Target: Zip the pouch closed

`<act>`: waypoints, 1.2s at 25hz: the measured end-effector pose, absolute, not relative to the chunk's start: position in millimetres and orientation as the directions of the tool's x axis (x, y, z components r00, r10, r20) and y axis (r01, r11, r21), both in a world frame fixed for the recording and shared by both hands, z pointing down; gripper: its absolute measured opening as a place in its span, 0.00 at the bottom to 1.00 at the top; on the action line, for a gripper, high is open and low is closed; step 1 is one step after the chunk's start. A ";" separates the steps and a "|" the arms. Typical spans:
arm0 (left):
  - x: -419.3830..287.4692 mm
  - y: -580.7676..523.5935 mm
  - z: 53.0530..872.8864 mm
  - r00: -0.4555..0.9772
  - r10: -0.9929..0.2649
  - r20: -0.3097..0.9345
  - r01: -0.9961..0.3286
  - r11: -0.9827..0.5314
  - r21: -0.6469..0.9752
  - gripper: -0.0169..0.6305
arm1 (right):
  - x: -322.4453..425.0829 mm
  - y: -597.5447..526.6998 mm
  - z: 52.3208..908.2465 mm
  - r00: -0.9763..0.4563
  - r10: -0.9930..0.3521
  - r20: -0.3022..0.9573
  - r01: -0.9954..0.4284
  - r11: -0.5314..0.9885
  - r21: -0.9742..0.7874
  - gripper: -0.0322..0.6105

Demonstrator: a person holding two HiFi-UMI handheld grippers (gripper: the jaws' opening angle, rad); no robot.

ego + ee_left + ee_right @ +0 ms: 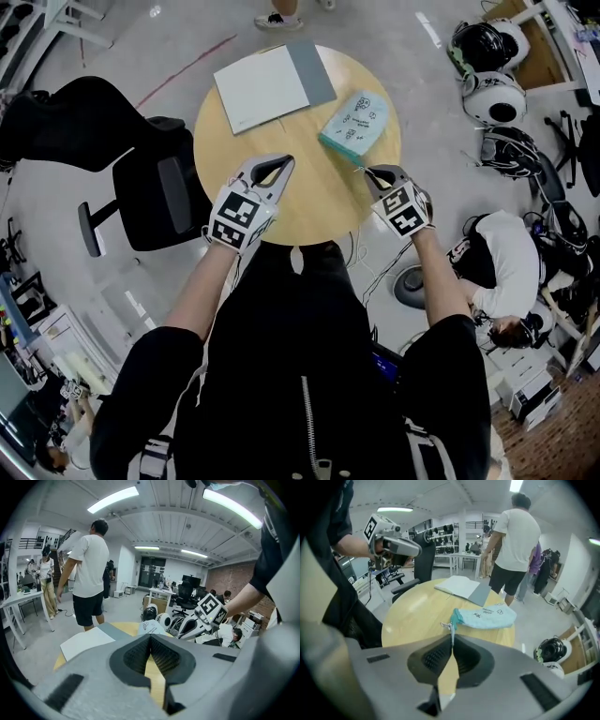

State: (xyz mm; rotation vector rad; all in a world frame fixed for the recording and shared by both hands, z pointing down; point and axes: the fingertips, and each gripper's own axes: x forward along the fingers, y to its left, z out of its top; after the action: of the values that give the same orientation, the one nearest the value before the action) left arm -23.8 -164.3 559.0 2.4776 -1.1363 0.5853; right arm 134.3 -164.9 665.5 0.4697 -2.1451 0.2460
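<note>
A light blue pouch point(354, 120) with small black drawings lies on the round wooden table point(309, 206), toward its far right. In the right gripper view the pouch point(487, 618) has its near end raised toward my jaws. My right gripper point(452, 640) is shut on the zipper pull point(450, 627) at that end. From the head view, the right gripper point(367, 172) hangs just in front of the pouch. My left gripper point(284, 161) hovers over the table's middle, its tips meeting with nothing between them. The left gripper view shows the pouch point(150, 626) ahead beyond the shut left gripper point(150, 638).
A white notebook with a grey cover point(272, 86) lies at the table's far side. A black office chair point(155, 192) stands to the left. Helmets point(494, 94) and bags lie on the floor at right, where a person point(497, 272) sits. Another person point(515, 545) stands beyond the table.
</note>
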 end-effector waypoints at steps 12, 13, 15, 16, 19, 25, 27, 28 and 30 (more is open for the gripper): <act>-7.7 -173.5 528.5 0.664 -0.608 0.435 -0.709 -0.696 0.109 0.03 | 105.5 -177.3 576.6 -0.598 -0.307 0.740 -0.502 0.864 -0.048 0.07; -4.7 -174.4 525.4 0.672 -0.604 0.428 -0.701 -0.705 0.104 0.03 | 105.7 -178.5 571.4 -0.598 -0.318 0.736 -0.510 0.859 -0.044 0.07; 0.3 -176.6 518.5 0.688 -0.595 0.415 -0.683 -0.725 0.092 0.03 | 106.4 -180.4 559.8 -0.608 -0.337 0.719 -0.535 0.843 -0.057 0.07; 2.8 -177.3 513.6 0.697 -0.589 0.408 -0.672 -0.735 0.086 0.03 | 106.8 -180.3 552.7 -0.616 -0.346 0.708 -0.547 0.834 -0.069 0.07; 10.8 -175.4 493.5 0.725 -0.572 0.383 -0.639 -0.767 0.065 0.03 | 109.0 -176.1 529.5 -0.639 -0.372 0.673 -0.571 0.816 -0.091 0.07; 27.8 -177.3 470.0 0.777 -0.538 0.327 -0.581 -0.812 0.044 0.07 | 104.8 -171.3 500.6 -0.662 -0.407 0.629 -0.591 0.800 -0.105 0.07; 33.9 -174.4 462.7 0.789 -0.527 0.315 -0.566 -0.823 0.043 0.07 | 102.7 -167.5 493.0 -0.667 -0.416 0.618 -0.594 0.797 -0.105 0.07; 36.5 -173.8 462.0 0.797 -0.519 0.307 -0.557 -0.829 0.045 0.08 | 101.2 -166.7 491.5 -0.669 -0.420 0.614 -0.596 0.797 -0.104 0.07; 43.0 -172.3 461.0 0.818 -0.496 0.291 -0.532 -0.845 0.054 0.10 | 98.1 -166.1 488.9 -0.673 -0.426 0.604 -0.597 0.795 -0.105 0.07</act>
State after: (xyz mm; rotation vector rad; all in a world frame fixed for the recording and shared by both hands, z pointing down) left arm 43.0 -172.3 461.0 2.8679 -0.8153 0.4042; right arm 98.1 -166.1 488.9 0.7563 -2.4101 0.3970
